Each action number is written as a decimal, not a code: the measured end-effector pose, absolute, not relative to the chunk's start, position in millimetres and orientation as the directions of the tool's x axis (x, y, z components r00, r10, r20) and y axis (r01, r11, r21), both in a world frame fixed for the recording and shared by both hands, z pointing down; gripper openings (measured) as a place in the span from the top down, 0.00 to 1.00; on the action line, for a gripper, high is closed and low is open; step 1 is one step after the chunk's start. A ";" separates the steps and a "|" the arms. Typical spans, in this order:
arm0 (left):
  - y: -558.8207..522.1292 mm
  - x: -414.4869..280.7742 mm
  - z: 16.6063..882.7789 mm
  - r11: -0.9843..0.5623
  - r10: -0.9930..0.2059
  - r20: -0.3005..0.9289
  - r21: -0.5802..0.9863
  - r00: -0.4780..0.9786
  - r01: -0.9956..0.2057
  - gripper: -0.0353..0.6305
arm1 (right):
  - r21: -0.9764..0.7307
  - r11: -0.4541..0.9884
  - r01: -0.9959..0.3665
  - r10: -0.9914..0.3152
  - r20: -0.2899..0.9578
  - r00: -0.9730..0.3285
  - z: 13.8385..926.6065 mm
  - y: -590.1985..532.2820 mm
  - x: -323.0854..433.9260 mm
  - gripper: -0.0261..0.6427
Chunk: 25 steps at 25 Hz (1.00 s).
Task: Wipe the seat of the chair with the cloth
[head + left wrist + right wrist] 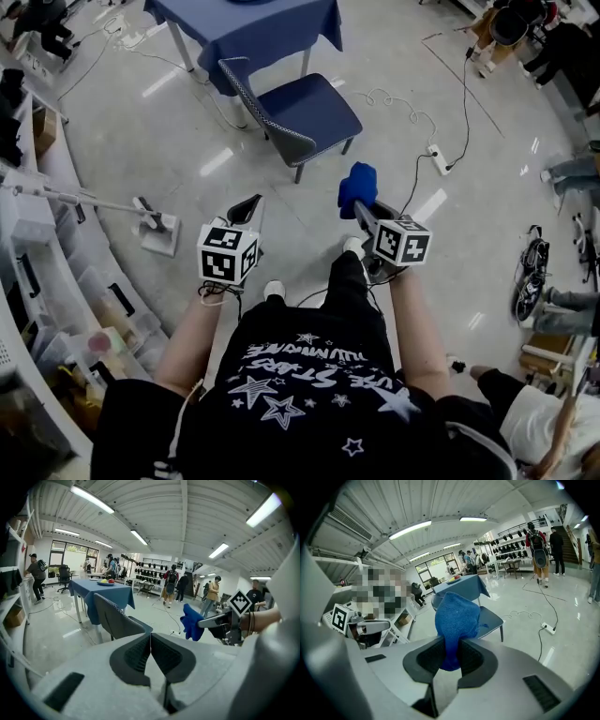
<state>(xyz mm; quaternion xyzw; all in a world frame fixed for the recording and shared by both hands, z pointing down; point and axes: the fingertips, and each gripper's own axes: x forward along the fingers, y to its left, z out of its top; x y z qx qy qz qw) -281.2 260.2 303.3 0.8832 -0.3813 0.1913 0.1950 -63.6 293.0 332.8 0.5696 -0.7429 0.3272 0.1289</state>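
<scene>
head view: we're standing back from the chair (298, 112), both tools held out in front, so no contact w/ the seat (319, 108) yet. right gripper (362, 210) points fwd at the seat w/ the cloth (357, 184) bunched off its tip, well clear of the floor (187, 141), prob so it meets the seat first. left gripper (247, 208) is off to the side, well apart from the chair; looks like it's just kept out of the way

left gripper view: jaws together, nothing between them. chair ahead-left, blue-draped table (101, 592) behind it. cloth sits on the other tool's tip at right

right gripper view: jaws clamped on the lower end of the cloth, most of it standing above them as a loose wad, which gives us a soft face to rub with. seat lies beyond it, not touching

our read: approach phase, wiping not started; next we need to close in and lower the wad onto the seat
</scene>
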 end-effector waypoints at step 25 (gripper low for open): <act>149.0 -73.6 312.4 -0.262 -0.748 0.570 0.219 0.341 -0.940 0.92 | -0.438 0.404 -0.803 -0.556 0.579 -0.596 371.4 114.2 143.5 0.86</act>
